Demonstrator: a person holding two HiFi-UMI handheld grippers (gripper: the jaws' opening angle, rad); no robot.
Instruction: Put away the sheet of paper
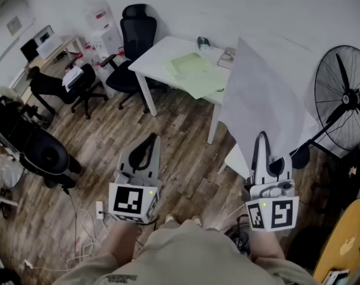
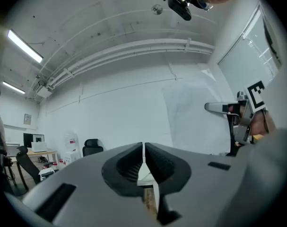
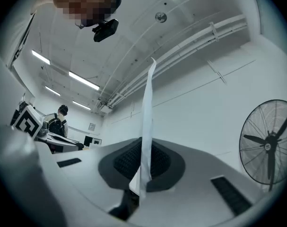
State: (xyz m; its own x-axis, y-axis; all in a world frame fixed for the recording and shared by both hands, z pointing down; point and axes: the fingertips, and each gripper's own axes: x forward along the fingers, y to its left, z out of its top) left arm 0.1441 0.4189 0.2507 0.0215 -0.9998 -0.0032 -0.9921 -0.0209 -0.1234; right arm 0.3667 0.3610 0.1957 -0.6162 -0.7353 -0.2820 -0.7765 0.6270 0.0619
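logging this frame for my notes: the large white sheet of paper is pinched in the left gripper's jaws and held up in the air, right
Wrong gripper: the large white sheet of paper is pinched in the jaws of the right gripper and held up in the air, as the right gripper view shows. The left gripper is shut on nothing.

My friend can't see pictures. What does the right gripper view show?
The right gripper is shut on a white sheet of paper, seen edge-on, rising straight up from its jaws. A big fan stands at the right.
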